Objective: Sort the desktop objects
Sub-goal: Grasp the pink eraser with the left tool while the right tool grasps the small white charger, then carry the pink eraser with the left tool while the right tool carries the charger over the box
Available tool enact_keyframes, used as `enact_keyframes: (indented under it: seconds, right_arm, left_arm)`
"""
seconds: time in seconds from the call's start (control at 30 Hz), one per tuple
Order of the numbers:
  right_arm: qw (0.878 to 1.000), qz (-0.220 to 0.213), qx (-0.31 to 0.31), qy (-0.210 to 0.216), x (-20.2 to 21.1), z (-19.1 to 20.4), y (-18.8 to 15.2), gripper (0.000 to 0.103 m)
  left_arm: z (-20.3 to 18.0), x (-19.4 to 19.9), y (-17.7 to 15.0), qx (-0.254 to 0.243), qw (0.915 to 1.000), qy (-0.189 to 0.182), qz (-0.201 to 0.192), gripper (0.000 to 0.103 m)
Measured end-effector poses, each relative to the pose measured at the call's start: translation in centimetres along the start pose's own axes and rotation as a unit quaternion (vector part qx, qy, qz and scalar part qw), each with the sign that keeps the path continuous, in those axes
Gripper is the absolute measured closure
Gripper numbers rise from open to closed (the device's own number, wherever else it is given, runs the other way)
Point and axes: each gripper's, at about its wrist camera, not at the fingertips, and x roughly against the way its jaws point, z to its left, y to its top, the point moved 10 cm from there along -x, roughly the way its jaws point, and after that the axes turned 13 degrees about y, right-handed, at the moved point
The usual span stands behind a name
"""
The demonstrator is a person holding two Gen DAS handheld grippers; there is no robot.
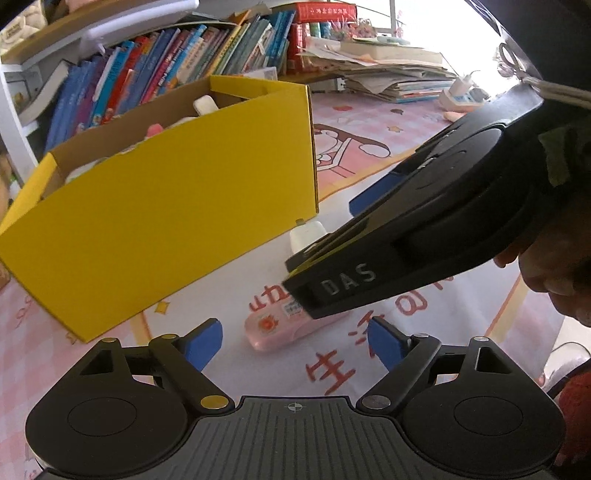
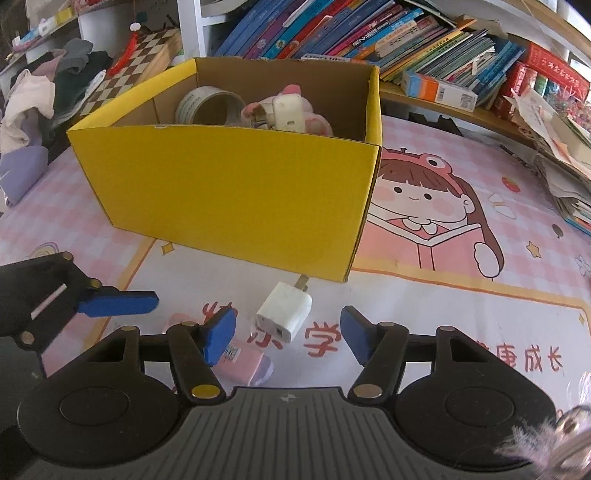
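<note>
A yellow cardboard box (image 2: 236, 192) stands on the pink cartoon desk mat (image 2: 461, 288); it also shows in the left wrist view (image 1: 166, 229). Inside are a tape roll (image 2: 207, 105), a white plug and a pink plush. A white charger plug (image 2: 284, 312) lies in front of the box, just ahead of my open right gripper (image 2: 288, 338). A pink eraser (image 1: 280, 326) lies beside it, partly under the right gripper (image 1: 406, 236); it also shows in the right wrist view (image 2: 243, 362). My left gripper (image 1: 295, 341) is open, with the eraser just ahead of it.
A shelf of books (image 2: 369, 33) runs behind the box. Stacked papers and books (image 1: 391, 74) lie at the back right. A chessboard (image 2: 129, 70) and clothes (image 2: 44, 92) sit at the far left. A power strip (image 1: 461, 98) lies near the papers.
</note>
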Motion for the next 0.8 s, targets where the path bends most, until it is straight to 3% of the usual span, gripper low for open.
enact_keyframes:
  seconds: [0.43,0.6,0.8]
  right_arm:
    - [0.999,0.026,-0.007,0.018,-2.3,-1.0,0.6,0.044]
    - [0.999,0.035,-0.014,0.021,-2.8,-1.1,0.5,0.050]
    - [0.999,0.032,-0.021,0.020,-2.9,-1.1,0.5,0.063]
  left_arm:
    - [-0.3,-2.0,0.6,0.024,0.9992,-0.029,0.011,0.019]
    - [0.3,-1.8,0.4,0.027,0.9991,-0.032,0.009,0.034]
    - [1.0,-1.4,-0.2,0.026,0.9990,-0.035,0.013,0.035]
